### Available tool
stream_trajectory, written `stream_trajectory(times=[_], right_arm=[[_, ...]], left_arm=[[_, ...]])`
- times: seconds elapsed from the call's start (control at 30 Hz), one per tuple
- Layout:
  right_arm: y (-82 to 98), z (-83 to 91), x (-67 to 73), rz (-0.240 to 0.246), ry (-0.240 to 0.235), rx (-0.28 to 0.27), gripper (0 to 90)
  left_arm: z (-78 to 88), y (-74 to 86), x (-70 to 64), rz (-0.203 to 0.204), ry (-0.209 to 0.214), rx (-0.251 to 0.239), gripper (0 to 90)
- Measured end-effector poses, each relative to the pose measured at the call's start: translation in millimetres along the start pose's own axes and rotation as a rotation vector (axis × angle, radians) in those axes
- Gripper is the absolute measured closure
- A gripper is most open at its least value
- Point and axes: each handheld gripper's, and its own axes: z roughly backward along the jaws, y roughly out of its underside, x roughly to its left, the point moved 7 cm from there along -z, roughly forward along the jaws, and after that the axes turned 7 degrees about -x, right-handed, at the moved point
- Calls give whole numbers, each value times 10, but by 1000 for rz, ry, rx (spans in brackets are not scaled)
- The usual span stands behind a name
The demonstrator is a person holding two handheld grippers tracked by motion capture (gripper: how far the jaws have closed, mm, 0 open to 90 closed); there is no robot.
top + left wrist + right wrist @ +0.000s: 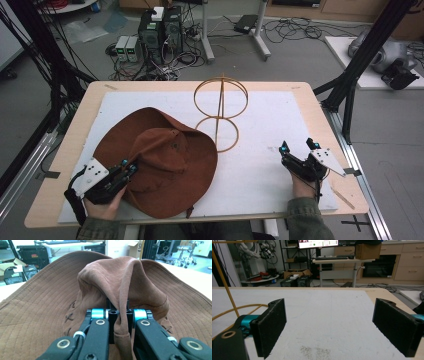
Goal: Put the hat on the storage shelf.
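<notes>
1 table (pixel 310 100) w/ white mat. 1 brown hat (pixel 165 165) lies near-left, brim flat, crown crumpled. 1 wire stand (pixel 220 112) sits just beyond it, center-far, upright axis, two rings. Left gripper (pixel 131 167) is at the hat's near-left edge, jaws pinched tight on a fold of fabric. Right gripper (pixel 299 147) near-right, well apart from both, jaws wide, holding nothing. Stand lies far-right of the held hat; left hand is nearer.

Left gripper (pixel 131 167) sitting near the table's (pixel 300 92) front-left corner, jaws closing on a fold of the hat's (pixel 165 150) cloth. Left hand (pixel 102 202) gripping from behind. Right gripper (pixel 298 146) hovering near the front-right edge, jaws spreading wide, nothing between them.
</notes>
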Motion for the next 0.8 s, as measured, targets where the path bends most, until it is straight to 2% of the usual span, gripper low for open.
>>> stream_trajectory(times=[0.03,0.07,0.27,0.3,0.53,0.57,0.73,0.8], right_arm=[[0,0,0,-1,0,0,111],[0,-1,-1,0,1,-1,111],[4,-6,6,-3,3,0,110],[4,-7,2,5,2,-1,111],[11,-7,9,-3,2,6,111],[12,-8,7,-1,2,6,111],[13,-10,6,0,3,6,111],[13,-11,6,0,5,6,111]], left_arm=[[0,0,0,0,0,0,877],[29,-41,14,2,-6,-26,876],[108,-165,46,15,-5,-82,876],[136,-208,49,18,-5,-105,876],[187,-296,41,12,3,-136,875],[196,-323,34,16,6,-153,876],[205,-379,16,14,19,-174,876],[209,-422,0,13,24,-196,875]])
